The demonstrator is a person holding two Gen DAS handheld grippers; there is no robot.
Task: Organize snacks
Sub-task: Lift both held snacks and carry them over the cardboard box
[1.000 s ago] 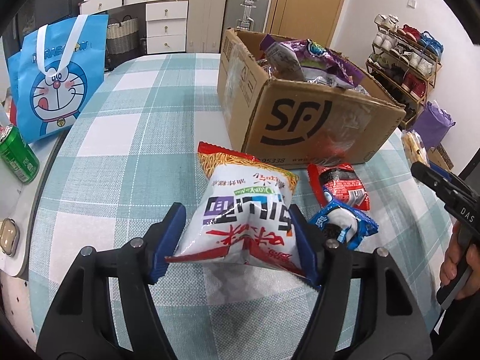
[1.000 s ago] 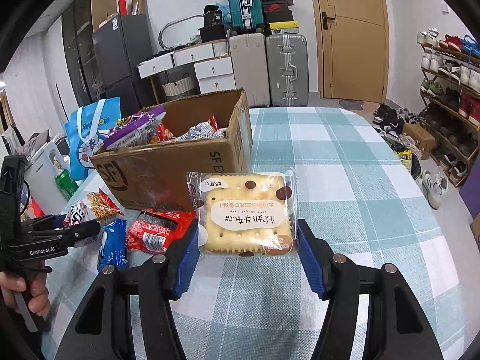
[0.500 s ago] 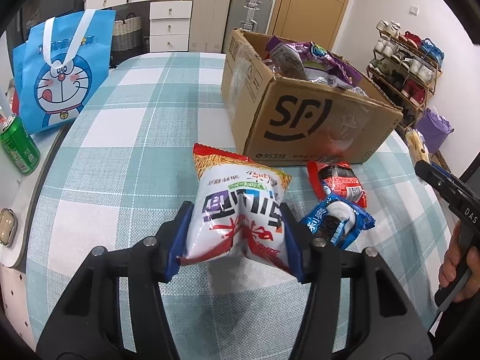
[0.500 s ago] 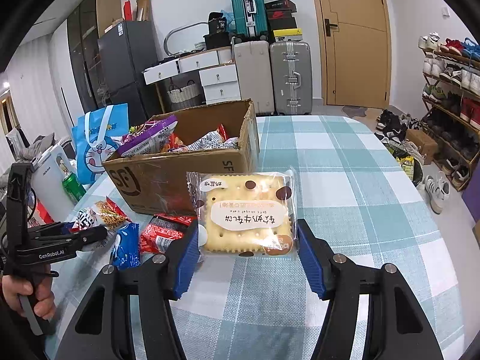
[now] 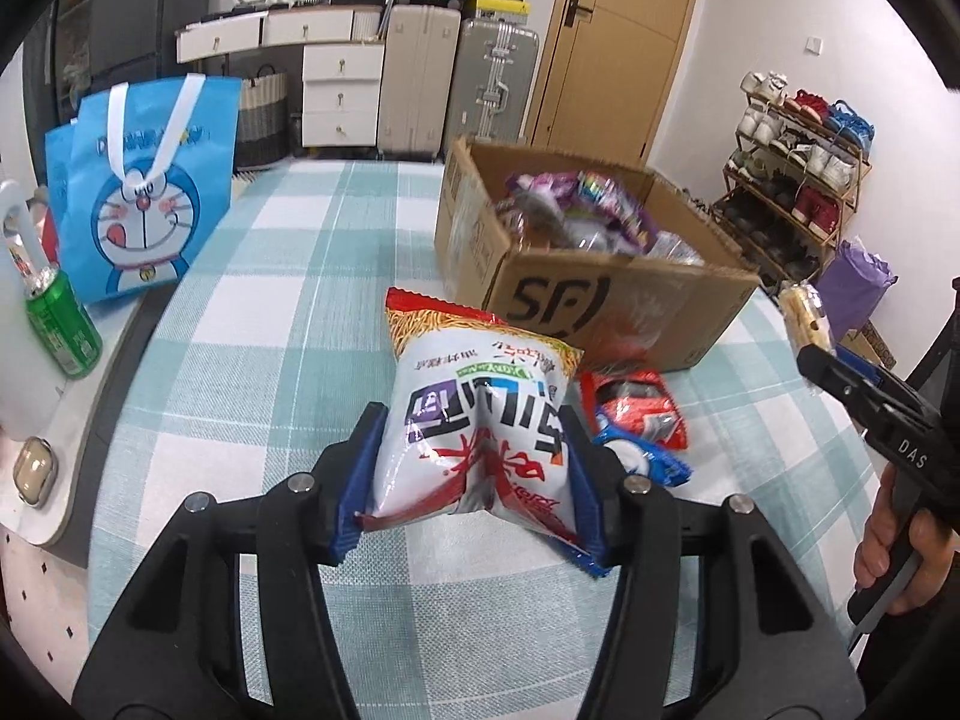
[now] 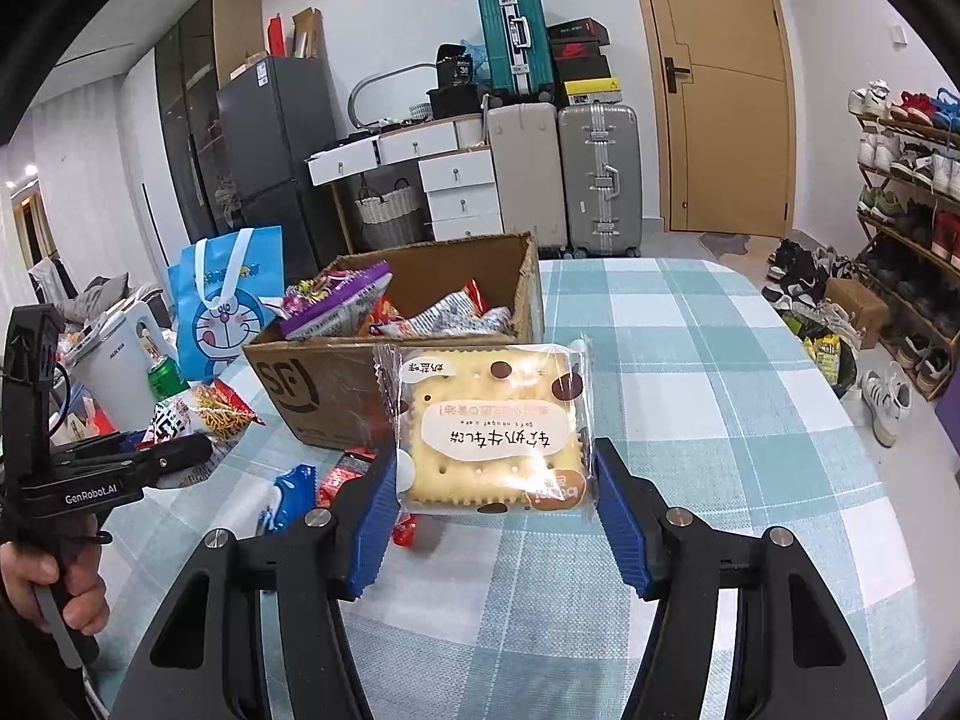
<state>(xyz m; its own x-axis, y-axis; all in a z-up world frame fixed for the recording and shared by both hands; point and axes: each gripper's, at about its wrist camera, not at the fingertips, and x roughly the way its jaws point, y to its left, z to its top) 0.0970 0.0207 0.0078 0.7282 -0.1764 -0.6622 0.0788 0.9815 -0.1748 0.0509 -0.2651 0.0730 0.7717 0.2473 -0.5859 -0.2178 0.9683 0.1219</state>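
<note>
My left gripper [image 5: 474,480] is shut on a white and red noodle-snack bag [image 5: 480,420] and holds it above the checked tablecloth, in front of the open SF cardboard box [image 5: 600,294] that holds several snacks. My right gripper [image 6: 495,492] is shut on a clear-wrapped cracker pack [image 6: 492,426], held up to the right of the box [image 6: 336,372]. A red packet [image 5: 642,402] and a blue packet [image 5: 648,462] lie on the cloth by the box. The noodle bag also shows in the right wrist view [image 6: 204,414].
A blue Doraemon bag [image 5: 141,198] stands at the table's left edge, with a green can [image 5: 63,330] and a white kettle [image 6: 114,360] beside it. Suitcases, drawers and a door stand behind the table; a shoe rack [image 5: 798,180] stands on the right.
My left gripper has closed tighter on the noodle bag and lifted it off the cloth. My right gripper has risen with the cracker pack.
</note>
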